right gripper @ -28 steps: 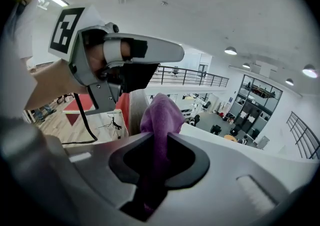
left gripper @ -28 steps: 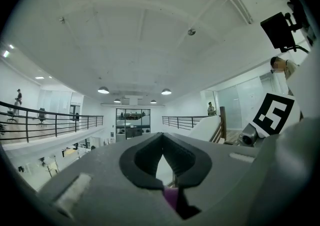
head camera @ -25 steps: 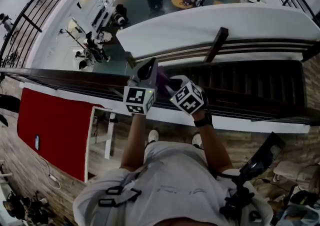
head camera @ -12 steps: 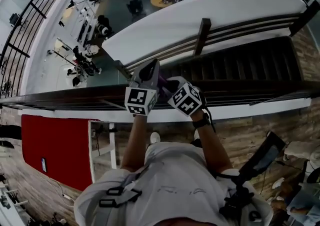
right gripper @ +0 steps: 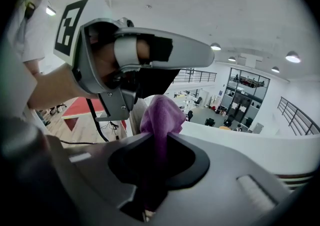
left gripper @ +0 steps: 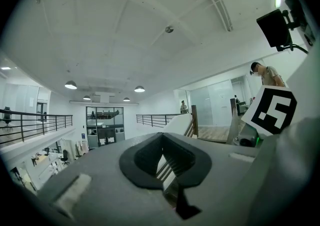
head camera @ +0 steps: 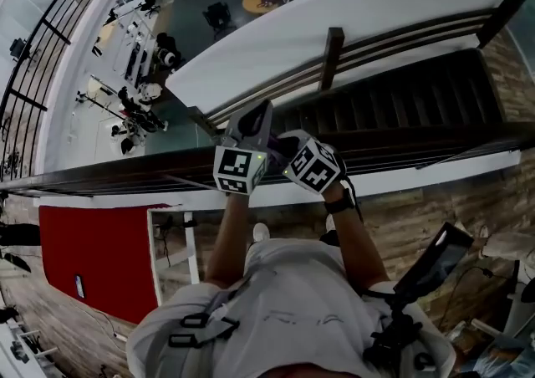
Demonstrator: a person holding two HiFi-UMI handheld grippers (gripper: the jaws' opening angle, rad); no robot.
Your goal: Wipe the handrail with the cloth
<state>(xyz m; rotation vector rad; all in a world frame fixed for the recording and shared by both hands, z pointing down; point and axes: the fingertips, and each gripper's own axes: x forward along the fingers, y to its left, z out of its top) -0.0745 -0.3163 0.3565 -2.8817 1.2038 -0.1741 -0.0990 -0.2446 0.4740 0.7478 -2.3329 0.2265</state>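
Observation:
The dark handrail (head camera: 125, 177) crosses the head view from left to right just ahead of my arms. My right gripper (head camera: 279, 147) is over it near the middle, shut on a purple cloth (head camera: 272, 142). In the right gripper view the cloth (right gripper: 162, 112) bunches out beyond the closed jaws of that gripper (right gripper: 160, 137). My left gripper (head camera: 251, 119) sits right beside it, on its left, pointing out past the rail. Its jaws (left gripper: 167, 165) look shut with nothing between them; only the stairs show through the gap.
Beyond the rail a dark staircase (head camera: 393, 109) drops beside a white curved wall (head camera: 334, 29), with an office floor (head camera: 150, 75) far below. A red panel (head camera: 92, 259) lies at my lower left, a black stand (head camera: 426, 268) at my right. A person (left gripper: 262, 72) stands in the distance.
The head view has swung, so the rail and stairs sit differently in frame. Both grippers stay close together at the rail, with the cloth still in the right one.

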